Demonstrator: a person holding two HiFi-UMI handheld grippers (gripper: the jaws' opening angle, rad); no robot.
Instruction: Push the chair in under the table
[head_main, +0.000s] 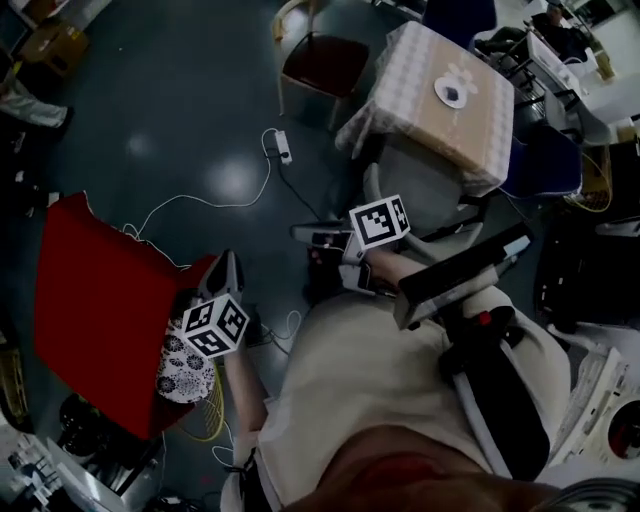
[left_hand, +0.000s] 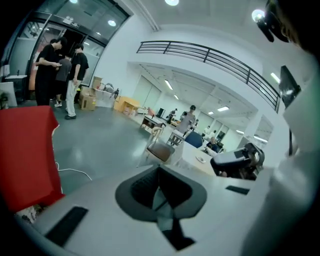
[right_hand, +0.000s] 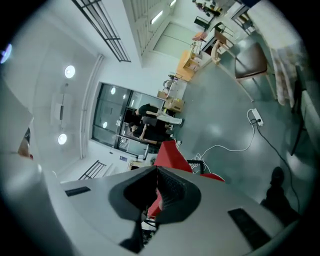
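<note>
Grey floor (head_main: 200, 120), cable trailing across it. Cloth-covered surface (head_main: 420, 60) at top right. Chair (head_main: 320, 65) stands just beside the surface's left edge, dark seat out in the open, not tucked under. Left tool (head_main: 229, 262) and right tool (head_main: 303, 234): jaws closed, nothing held, both well apart from chair.

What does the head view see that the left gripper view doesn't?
Only the head view shows the power strip. Only the left gripper view shows people standing far off and a black railing up high. Both show the chair, the table and the red cloth.
</note>
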